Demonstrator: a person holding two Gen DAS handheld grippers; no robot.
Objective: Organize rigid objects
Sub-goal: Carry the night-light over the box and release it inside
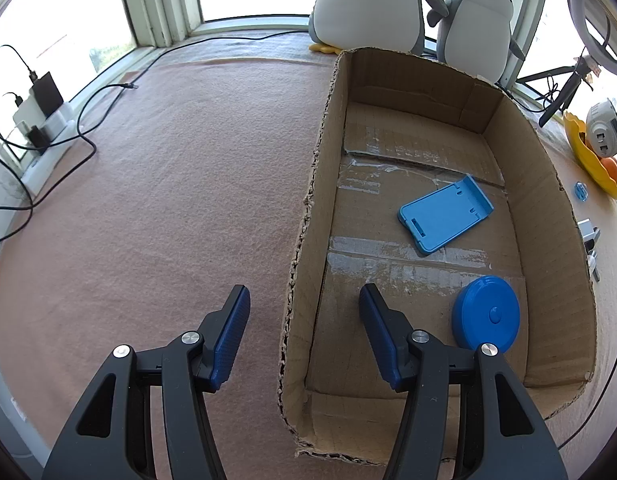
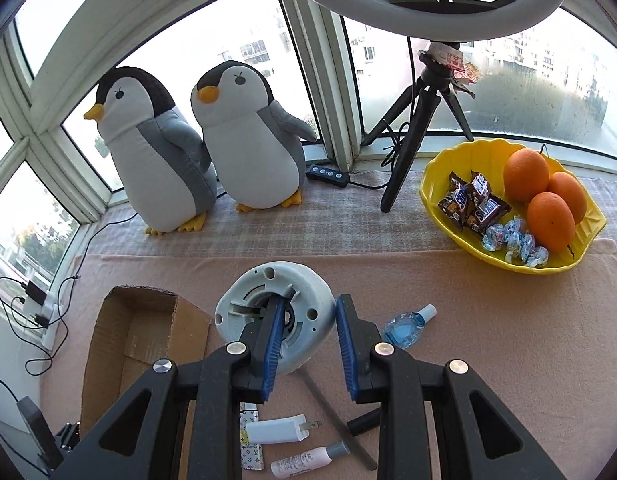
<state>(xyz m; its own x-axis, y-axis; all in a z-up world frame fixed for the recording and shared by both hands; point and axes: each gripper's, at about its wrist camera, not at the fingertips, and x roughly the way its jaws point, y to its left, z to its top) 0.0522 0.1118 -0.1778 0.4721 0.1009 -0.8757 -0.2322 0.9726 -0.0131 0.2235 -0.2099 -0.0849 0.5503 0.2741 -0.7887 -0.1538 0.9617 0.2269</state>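
Left gripper (image 1: pixel 304 300) hovers over near left wall of cardboard box (image 1: pixel 308 216), jaws apart, nothing between them; blue phone stand (image 1: pixel 444 214) lies flat mid-box; blue round case (image 1: pixel 486 314) rests near front right corner; right gripper (image 2: pixel 306 320) clamped on grey round device (image 2: pixel 304 284), lifted above pink cloth (image 2: pixel 488 340); one finger inside central hollow, other against outer rim; white plug (image 2: pixel 276 431), small tube (image 2: pixel 304 458), blue bottle (image 2: pixel 406 324) lie on cloth below.
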